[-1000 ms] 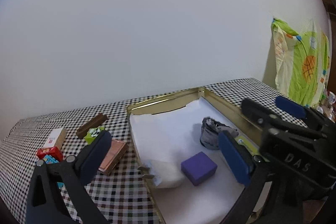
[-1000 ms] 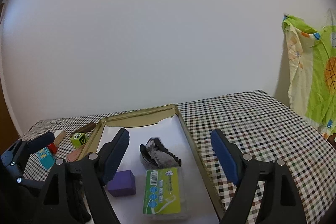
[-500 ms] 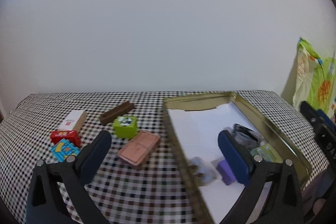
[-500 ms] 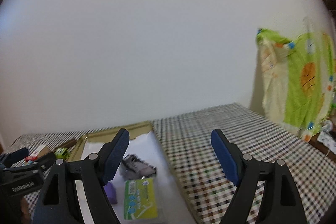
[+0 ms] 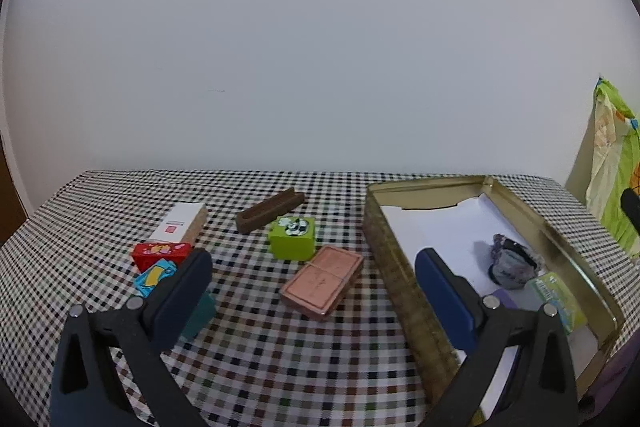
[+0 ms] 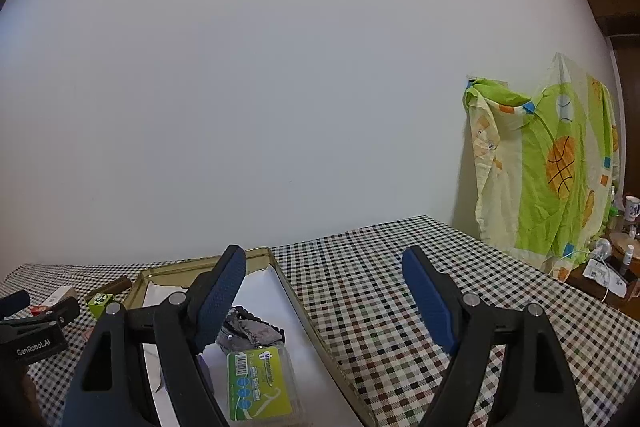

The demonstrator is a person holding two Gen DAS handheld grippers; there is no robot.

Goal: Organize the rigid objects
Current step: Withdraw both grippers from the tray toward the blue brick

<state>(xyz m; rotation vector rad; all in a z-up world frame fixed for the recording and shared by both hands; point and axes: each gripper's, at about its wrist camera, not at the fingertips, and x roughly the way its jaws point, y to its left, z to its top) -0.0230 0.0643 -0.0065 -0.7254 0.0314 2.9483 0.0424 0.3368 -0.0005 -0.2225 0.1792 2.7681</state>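
Gold tin (image 5: 554,239) (paper-lined) with green packet (image 6: 260,383)

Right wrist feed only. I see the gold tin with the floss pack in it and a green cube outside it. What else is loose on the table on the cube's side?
Observer: A flat pink box lies on the checked cloth between the green cube and the gold tin.
Operator: Left claw carrying anything?
Observer: No. The left claw is open and empty, with the pink box in the gap ahead of it.
Operator: Anything near its fingers?
Observer: A blue card lies against a red box, partly behind the claw's left finger.
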